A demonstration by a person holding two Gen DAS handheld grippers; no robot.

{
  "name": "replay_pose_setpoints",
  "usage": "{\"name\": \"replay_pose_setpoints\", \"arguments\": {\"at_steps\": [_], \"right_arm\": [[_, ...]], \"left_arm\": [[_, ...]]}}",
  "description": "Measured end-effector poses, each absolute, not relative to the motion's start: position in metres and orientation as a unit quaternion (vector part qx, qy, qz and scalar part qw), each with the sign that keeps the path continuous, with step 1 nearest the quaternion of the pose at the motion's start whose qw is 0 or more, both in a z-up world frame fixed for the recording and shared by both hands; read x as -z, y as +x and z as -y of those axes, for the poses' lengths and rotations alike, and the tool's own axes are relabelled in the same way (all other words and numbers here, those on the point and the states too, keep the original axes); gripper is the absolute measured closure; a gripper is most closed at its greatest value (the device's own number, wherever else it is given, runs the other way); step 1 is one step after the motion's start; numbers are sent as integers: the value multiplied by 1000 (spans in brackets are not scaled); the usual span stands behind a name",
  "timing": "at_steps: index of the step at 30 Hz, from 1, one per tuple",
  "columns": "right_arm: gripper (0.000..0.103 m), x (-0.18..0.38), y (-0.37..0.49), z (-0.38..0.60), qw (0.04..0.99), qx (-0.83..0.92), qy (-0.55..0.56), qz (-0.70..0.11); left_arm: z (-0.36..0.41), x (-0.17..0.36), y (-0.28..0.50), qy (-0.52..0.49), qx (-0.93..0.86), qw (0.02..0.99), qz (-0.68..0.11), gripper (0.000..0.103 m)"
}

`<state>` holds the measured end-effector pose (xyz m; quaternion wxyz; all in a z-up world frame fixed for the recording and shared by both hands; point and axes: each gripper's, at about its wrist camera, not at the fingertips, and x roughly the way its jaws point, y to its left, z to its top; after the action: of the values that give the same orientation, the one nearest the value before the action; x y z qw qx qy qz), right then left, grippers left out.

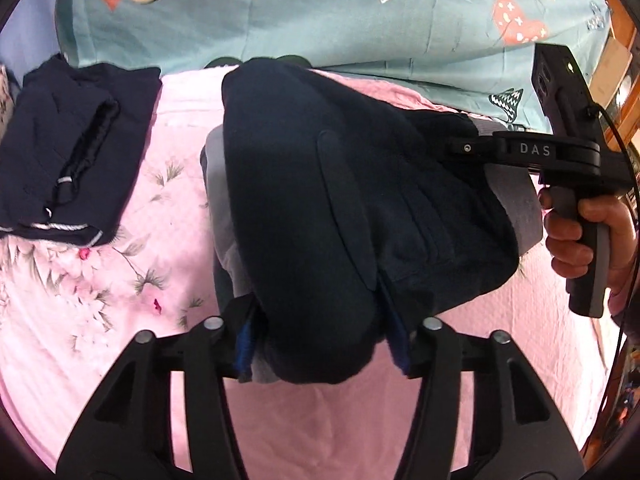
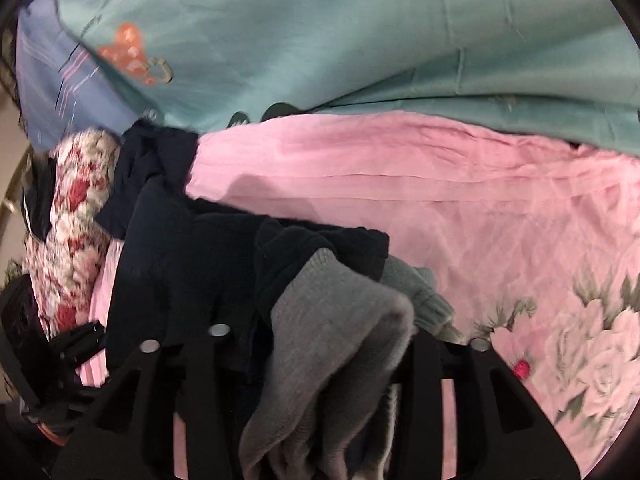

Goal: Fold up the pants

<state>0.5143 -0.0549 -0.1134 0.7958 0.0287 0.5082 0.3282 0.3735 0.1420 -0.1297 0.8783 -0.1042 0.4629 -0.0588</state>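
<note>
Two grippers share one load: the dark navy pants (image 1: 320, 200), lined in grey, bundled over the pink floral bedsheet (image 1: 120, 280) in the middle of the bed. The left gripper (image 1: 324, 344) has a thick fold of the garment between its jaws; the blue pads (image 1: 244, 344) stand at either side of the cloth, and whether they press on it or merely flank it cannot be told from this view. The right gripper (image 1: 464, 148) reaches in from the right side, held by a hand (image 1: 580, 224) on its grip, its tip at the far right edge of the bundle. In the right wrist view the grey lining (image 2: 340, 320) fills the space between the right gripper's (image 2: 320, 344) jaws, but the picture is blurred and its hold cannot be confirmed either.

Judgement: both ends are carried together so the folded width stays even while the bundle is set down; the jaws stand only partly closed, consistent with letting go of a bulky fold.

A second dark garment (image 1: 68, 148), already folded, lies flat at the far left, well apart from the working piece, presumably put aside as finished. A teal quilt (image 1: 320, 12) with heart prints lies along the far edge.
</note>
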Motion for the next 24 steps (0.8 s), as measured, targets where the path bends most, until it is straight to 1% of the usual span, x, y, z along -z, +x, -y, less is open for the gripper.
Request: {"name": "replay_pose_setpoints", "arguments": {"at_steps": [2,3,4,5,6,8,10,12,13,14,15,16,19,21,24], "right_arm": [[54,108,512,54,792,-328,19,-514],[53,101,511,54,791,-326,9,-517],[53,94,508,55,791,-324,0,-519],[51,84,503,58,793,-322,-7,-518],[45,73,497,62,799,-318,-15,-511],[41,57,487,68,819,-305,-36,-484],[41,36,478,75,844,-285,-49,-453],[41,21,470,79,855,-295,-32,-426],[44,14,465,79,849,-325,-9,-417],[51,13,462,76,837,-349,3,-422],[61,17,461,71,822,-367,7,-436],[64,22,462,66,814,-369,1,-449],[67,65,480,61,818,-293,-36,-494],[67,88,493,65,816,-278,-22,-507],[67,98,499,66,830,-263,-8,-492]], "left_arm": [[-148,125,374,-114,60,873,-470,40],[-150,119,371,-109,50,876,-468,31],[-153,114,368,-103,40,880,-461,27],[-157,101,360,-92,27,894,-437,26],[-160,88,353,-80,19,906,-416,22],[-162,64,346,-65,10,921,-383,21],[-159,44,348,-71,25,930,-361,21],[-146,32,356,-78,72,933,-343,21],[-137,32,362,-76,94,932,-341,21],[-131,35,365,-70,101,931,-344,21],[-124,42,373,-60,103,929,-351,21],[-119,52,381,-54,99,925,-362,21],[-117,96,412,-52,74,899,-428,22],[-115,108,416,-38,76,899,-429,21],[-97,112,418,20,59,901,-430,21]]}}
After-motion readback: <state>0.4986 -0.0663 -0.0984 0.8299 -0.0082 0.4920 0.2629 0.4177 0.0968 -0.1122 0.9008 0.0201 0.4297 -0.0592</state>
